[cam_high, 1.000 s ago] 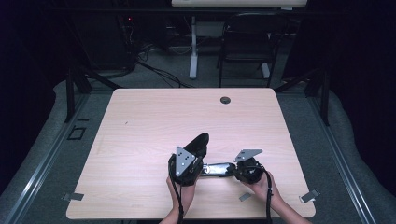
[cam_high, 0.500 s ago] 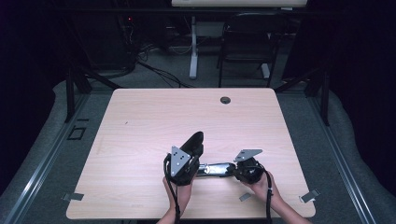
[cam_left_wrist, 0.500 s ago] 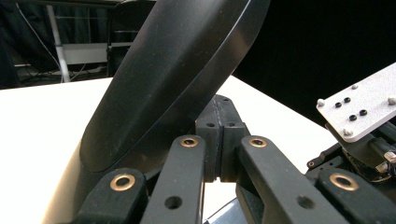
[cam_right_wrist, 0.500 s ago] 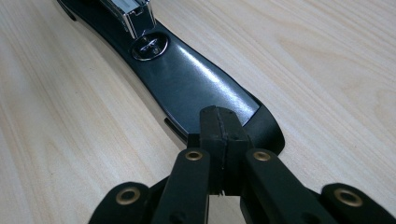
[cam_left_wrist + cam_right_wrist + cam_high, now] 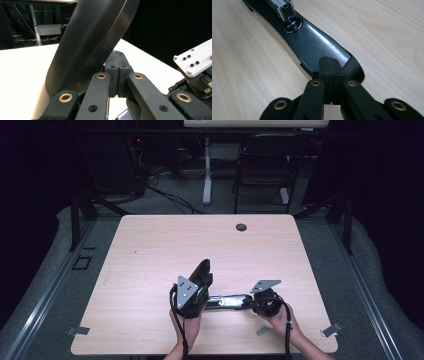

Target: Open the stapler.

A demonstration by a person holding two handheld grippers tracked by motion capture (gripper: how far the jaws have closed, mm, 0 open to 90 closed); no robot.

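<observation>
A black stapler lies opened wide near the table's front edge. Its base [image 5: 229, 301] lies flat on the wood and its top arm [image 5: 202, 270] rises steeply. My left gripper [image 5: 204, 284] is shut, and the raised arm [image 5: 87, 42] leans along the left side of its closed jaws [image 5: 117, 72] with nothing between them. My right gripper [image 5: 248, 301] points left, also shut, and its closed tips [image 5: 329, 65] rest on the rounded end of the base [image 5: 317, 45]. The stapler's metal part [image 5: 284, 7] shows farther along.
The light wooden table [image 5: 150, 250] has a round cable hole [image 5: 241, 227] near its far edge and small metal clips [image 5: 331, 330] at the front corners. Beyond it stand a dark chair [image 5: 260, 165] and a desk leg with cables on the floor.
My left gripper has drifted slightly to the left with the stapler's raised arm against it. The right gripper and the base have stayed put.
</observation>
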